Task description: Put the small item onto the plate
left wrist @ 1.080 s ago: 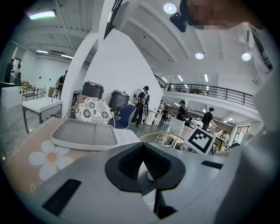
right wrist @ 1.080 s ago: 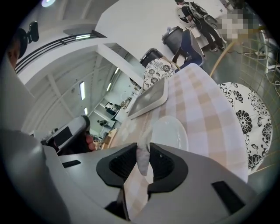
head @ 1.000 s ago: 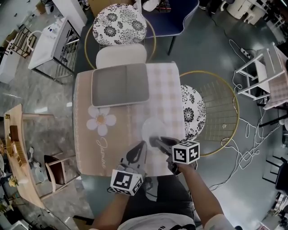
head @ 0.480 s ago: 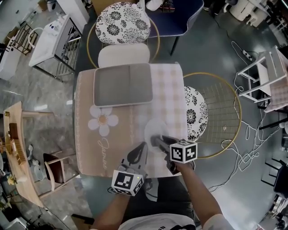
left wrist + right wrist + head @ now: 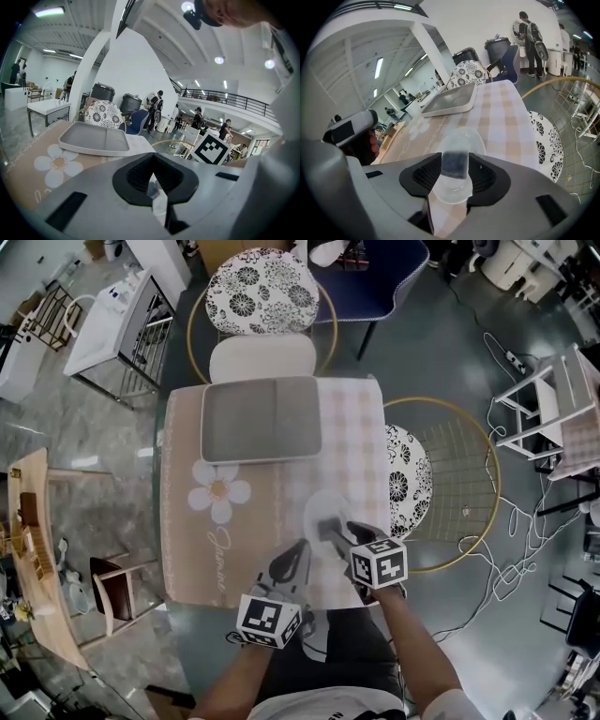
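Note:
A clear round plate (image 5: 322,505) lies on the checked cloth near the table's front right. My right gripper (image 5: 337,531) hangs just over it. In the right gripper view the small dark block (image 5: 454,164) shows blurred between the jaws, above the plate (image 5: 461,136). The right gripper (image 5: 454,172) is opening its jaws and the pads no longer seem to press the block. My left gripper (image 5: 294,559) rests to the plate's left over the table's front edge. Its jaws (image 5: 153,180) are closed to a thin slit with nothing in them.
A grey rectangular tray (image 5: 261,418) lies at the table's far side, also visible as the tray (image 5: 93,138) in the left gripper view. A patterned chair (image 5: 256,292) stands behind the table and a round patterned seat (image 5: 408,479) at its right. A daisy print (image 5: 218,495) marks the cloth's left part.
The right gripper has stayed over the plate and its jaws have spread apart around the block. The left gripper has hardly moved.

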Tool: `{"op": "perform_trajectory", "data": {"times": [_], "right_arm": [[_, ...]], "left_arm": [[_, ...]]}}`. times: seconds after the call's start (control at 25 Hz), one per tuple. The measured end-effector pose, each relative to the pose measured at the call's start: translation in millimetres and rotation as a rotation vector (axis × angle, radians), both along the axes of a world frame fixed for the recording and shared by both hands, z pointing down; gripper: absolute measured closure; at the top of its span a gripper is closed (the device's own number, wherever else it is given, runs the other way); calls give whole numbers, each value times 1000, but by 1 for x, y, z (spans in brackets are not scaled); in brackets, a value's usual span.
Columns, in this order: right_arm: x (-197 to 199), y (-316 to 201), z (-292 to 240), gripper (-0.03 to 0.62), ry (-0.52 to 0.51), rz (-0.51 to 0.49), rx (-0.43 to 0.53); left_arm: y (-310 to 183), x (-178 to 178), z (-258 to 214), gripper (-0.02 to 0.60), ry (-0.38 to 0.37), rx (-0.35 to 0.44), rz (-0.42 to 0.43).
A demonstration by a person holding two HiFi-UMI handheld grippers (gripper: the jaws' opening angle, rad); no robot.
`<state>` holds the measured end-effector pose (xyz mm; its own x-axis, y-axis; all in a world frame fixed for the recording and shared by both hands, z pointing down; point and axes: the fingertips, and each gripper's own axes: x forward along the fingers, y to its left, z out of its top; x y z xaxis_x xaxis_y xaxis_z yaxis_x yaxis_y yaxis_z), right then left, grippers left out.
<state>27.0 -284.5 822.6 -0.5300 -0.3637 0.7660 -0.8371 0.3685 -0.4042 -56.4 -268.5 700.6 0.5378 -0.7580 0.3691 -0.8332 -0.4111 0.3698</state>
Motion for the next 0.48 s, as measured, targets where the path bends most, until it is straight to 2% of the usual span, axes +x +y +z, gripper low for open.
{"op": "perform_trajectory", "data": {"times": [0.08,0.24,0.48], "right_arm": [[0,1,-13,431,-25,8,10],[-9,5,-57,436,-148,11,49],[-12,16,-140,509,-237,30,161]], "left_arm": [[1,0,-4,577,-5,-7,-2],[3,1,-20,577,-12,-19,2],[19,10,-71,577,-10,-4,39]]}}
